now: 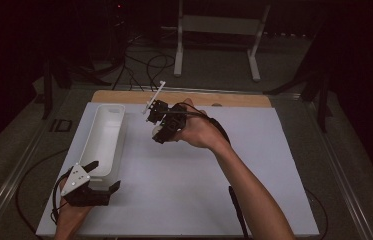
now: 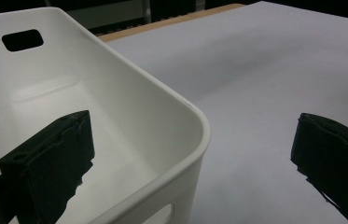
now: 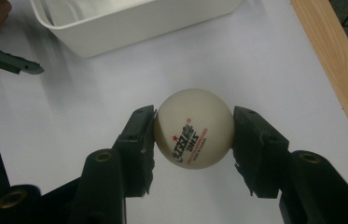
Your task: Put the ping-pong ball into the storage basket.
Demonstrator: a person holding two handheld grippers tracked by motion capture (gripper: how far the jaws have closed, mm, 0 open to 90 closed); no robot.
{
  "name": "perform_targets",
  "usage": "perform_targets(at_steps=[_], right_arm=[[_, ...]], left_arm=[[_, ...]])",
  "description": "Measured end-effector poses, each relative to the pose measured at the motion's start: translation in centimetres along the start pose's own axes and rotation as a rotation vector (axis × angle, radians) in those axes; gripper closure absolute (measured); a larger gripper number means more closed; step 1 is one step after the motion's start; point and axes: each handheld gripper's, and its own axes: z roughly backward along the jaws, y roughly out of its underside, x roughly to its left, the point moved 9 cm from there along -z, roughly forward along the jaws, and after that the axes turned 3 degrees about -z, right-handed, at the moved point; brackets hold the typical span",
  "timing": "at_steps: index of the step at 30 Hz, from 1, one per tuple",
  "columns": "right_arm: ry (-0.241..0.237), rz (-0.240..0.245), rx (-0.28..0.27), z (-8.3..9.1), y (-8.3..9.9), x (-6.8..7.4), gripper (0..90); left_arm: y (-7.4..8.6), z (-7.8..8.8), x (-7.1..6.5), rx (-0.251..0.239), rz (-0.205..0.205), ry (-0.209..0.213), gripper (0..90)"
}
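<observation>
Two grippers over a white sheet [image 1: 184, 180] that covers the table; right gripper [image 3: 193, 135] is clamped on a white ping-pong ball [image 3: 193, 128], one black jaw pressed to each side of it, red and black print on the ball facing the camera; in the high view the right gripper [image 1: 160, 131] is held by a hand [image 1: 199, 131] above the sheet near its far middle, just right of the bin, the ball [image 1: 157, 131] a pale spot at its tip; whether the ball is lifted or touching the sheet cannot be told; long white plastic bin [image 1: 105, 140] lies along the left part of the sheet, a handle slot in its far end wall [image 2: 22, 40]; left gripper [image 1: 105, 176] sits at the bin's near end, grey three-cornered plate on top, jaws spread wide and holding nothing; in the left gripper view one jaw is inside the bin [image 2: 129, 93] and the other outside over the sheet, straddling the bin's near right corner, not touching the rim; wooden table edge [image 1: 184, 97] shows beyond the sheet; floor cables [image 1: 144, 70] and a white frame [image 1: 219, 30] lie farther back
</observation>
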Motion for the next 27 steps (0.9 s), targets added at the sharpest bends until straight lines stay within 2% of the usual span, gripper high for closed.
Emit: perform_targets(at_steps=[2,12,27], right_arm=[[-0.002,-0.009,-0.006,0.0,-0.2,0.1,50.0],[-0.007,0.012,-0.004,-0.2,-1.0,0.5,50.0],[-0.008,0.013,-0.003,-0.6,-2.1,1.1,50.0]], left_arm=[[0.0,0.0,0.0,0.000,0.000,0.001,0.0],[0.0,0.0,0.0,0.000,0.000,0.001,0.0],[0.0,0.0,0.0,0.000,0.000,0.001,0.1]])
